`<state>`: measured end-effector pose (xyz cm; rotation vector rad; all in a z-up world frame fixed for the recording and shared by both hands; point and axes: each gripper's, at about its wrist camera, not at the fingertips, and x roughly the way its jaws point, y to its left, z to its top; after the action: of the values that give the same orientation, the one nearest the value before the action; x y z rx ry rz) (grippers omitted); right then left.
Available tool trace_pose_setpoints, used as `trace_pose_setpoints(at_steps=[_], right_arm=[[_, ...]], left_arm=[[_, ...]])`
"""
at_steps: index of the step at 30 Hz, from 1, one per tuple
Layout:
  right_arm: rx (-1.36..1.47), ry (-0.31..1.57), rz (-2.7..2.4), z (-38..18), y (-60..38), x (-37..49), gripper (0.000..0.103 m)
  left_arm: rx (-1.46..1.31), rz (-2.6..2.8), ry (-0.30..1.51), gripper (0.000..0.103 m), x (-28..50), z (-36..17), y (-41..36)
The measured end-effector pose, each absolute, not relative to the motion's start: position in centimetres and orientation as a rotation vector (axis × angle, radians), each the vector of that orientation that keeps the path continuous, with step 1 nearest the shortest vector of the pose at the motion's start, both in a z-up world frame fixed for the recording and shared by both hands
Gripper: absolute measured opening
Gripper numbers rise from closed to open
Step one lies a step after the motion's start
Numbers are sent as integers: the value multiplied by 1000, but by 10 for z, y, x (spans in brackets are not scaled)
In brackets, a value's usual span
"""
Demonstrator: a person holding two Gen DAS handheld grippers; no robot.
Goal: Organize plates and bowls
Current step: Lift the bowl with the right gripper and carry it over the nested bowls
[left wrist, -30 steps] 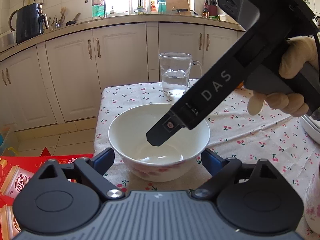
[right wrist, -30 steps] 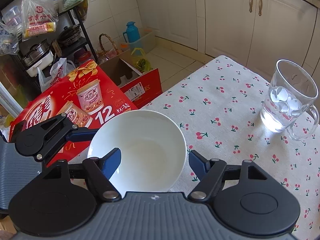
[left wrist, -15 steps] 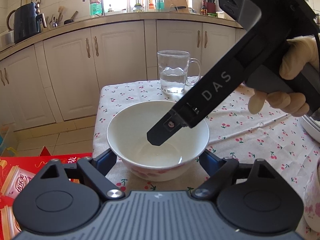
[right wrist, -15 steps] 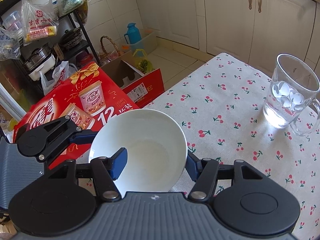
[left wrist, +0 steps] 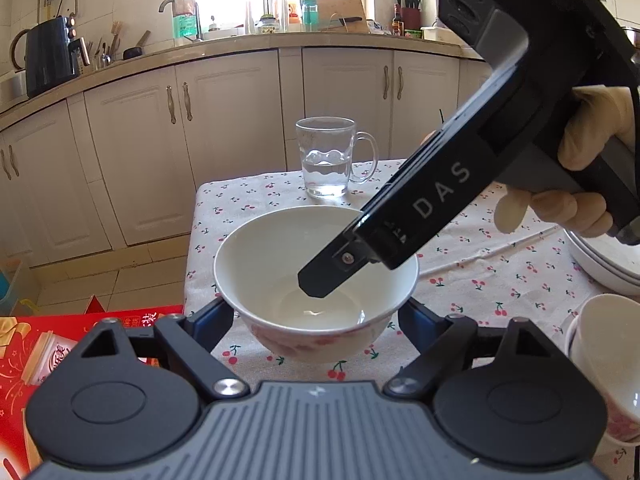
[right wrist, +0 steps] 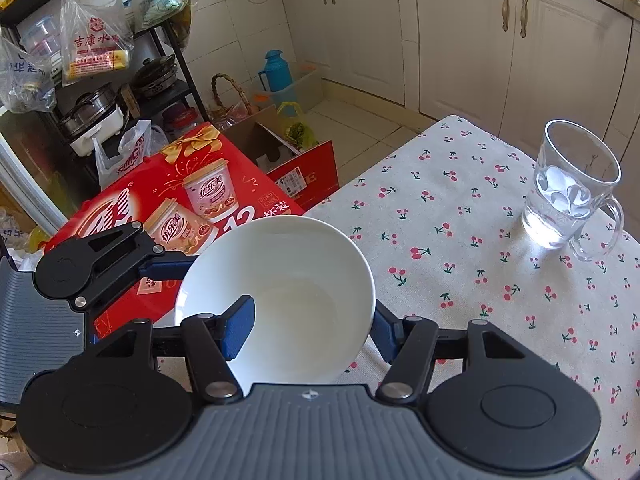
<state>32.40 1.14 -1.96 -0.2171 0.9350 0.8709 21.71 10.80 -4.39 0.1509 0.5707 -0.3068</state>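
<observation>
A white bowl (left wrist: 272, 264) with a pink flower pattern outside sits at the table's near left corner. My left gripper (left wrist: 314, 316) spans it, its blue pads against the outer wall on both sides. The right gripper (right wrist: 312, 320) comes in from the right and is shut on the bowl's (right wrist: 288, 264) wall, one blue finger (right wrist: 240, 326) inside and the other outside. In the left wrist view the inner finger (left wrist: 332, 276) reaches down into the bowl, with a gloved hand (left wrist: 580, 152) on the handle.
A glass mug (left wrist: 326, 160) of water stands further back on the cherry-print tablecloth (right wrist: 480, 280). Stacked white dishes (left wrist: 600, 264) and a flowered cup (left wrist: 604, 360) are at the right. A red carton (right wrist: 160, 200) lies on the floor past the table's edge.
The right gripper's jaws have closed onto the bowl's wall. Both grippers and the bowl have shifted slightly and risen a little.
</observation>
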Motion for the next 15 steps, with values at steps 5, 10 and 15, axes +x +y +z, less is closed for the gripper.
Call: trace_pose_setpoints(at_steps=[5,10,15], right_arm=[[-216,918,884,-9,4,305,67],[-219,901,898,3,-6,280,67],[-218,890,914,12,-16,253,67]], left_arm=[[165,-312,566,89,197,-32,102],[172,-309,570,89,176,-22,94],[169,-314,573,89,151,-12,88]])
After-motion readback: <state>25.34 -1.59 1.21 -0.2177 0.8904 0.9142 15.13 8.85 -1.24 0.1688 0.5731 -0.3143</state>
